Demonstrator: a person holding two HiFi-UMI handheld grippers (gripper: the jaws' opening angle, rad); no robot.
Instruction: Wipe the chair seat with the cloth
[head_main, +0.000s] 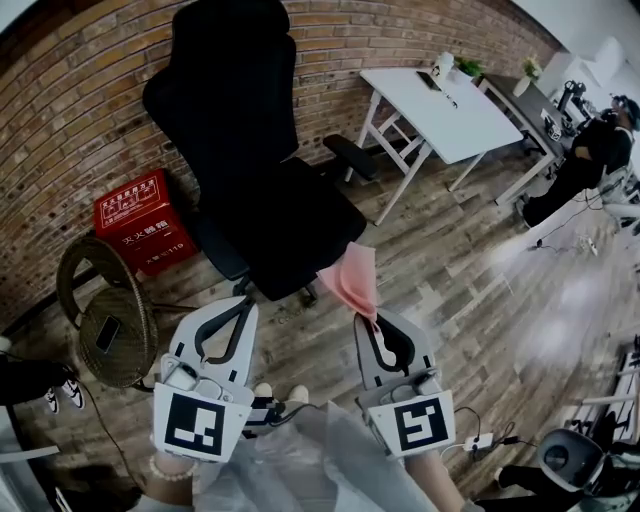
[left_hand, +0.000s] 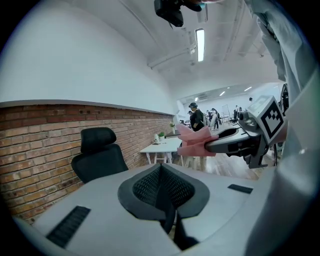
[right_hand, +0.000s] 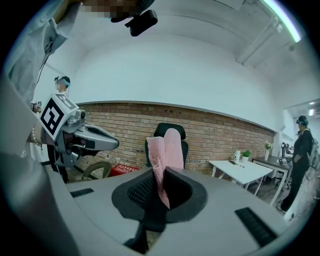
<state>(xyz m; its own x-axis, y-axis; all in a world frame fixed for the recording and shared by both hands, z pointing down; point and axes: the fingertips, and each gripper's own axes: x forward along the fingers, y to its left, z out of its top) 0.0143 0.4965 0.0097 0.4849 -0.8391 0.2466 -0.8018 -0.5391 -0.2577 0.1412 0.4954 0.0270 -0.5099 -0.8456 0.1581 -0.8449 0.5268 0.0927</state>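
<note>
Your left claw (head_main: 243, 305), clenched on nothing, hovers left of the chair seat (head_main: 295, 230), spare for steadying. Your right claw (head_main: 372, 322) grips the pink cloth (head_main: 352, 280) by one end so the rest reaches the seat's near edge (contact unclear). The black seat shows no detail; its base is mostly hidden

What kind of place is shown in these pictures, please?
Most likely an office or shared workspace: a black office chair stands by a brick wall, with a white desk nearby on wood flooring.
</note>
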